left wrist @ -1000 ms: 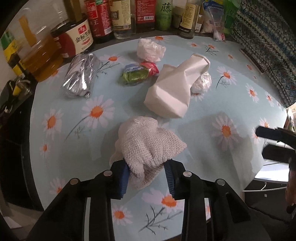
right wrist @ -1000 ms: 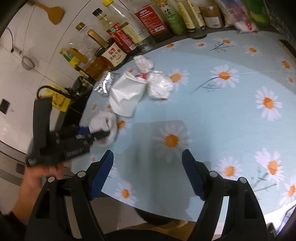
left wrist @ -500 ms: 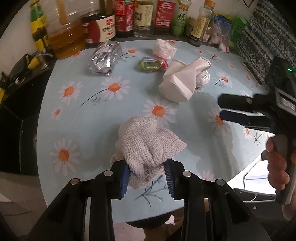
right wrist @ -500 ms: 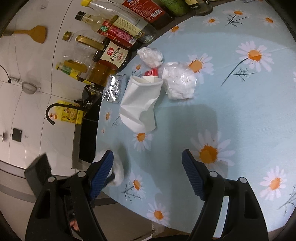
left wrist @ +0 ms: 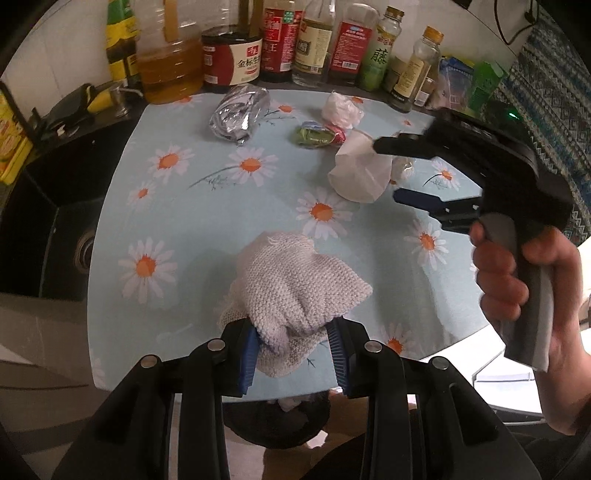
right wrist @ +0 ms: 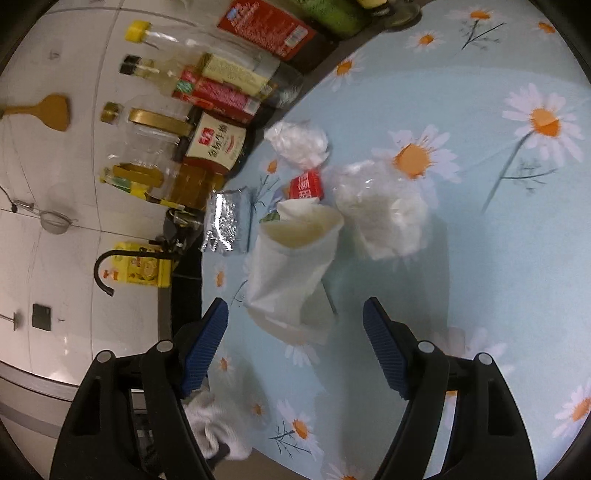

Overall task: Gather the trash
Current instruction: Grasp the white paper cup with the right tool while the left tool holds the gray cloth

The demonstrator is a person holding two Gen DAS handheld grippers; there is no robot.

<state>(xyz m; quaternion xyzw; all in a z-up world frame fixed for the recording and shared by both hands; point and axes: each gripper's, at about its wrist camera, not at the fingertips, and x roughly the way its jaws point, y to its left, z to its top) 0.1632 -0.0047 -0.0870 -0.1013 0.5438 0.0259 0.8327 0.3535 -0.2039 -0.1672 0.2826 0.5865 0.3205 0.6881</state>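
Both wrist views close above the daisy tablecloth (left wrist: pixel 207 206), sharing the white paper bag (right wrist: pixel 291 258).

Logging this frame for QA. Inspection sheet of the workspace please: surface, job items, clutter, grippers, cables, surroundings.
Surface: round table under a daisy-print cloth.
Job's things: knitted cloth in the left gripper; white paper bag, silver foil bag, two crumpled plastic wads, green and red wrappers lying on the table.
Clutter: sauce and oil bottles along the far edge.
Grippers: left shut on the cloth; right gripper open, facing the paper bag.
Cables: black one on the wall.
Surroundings: black bin below the table edge; wooden spatula on the tiled wall.
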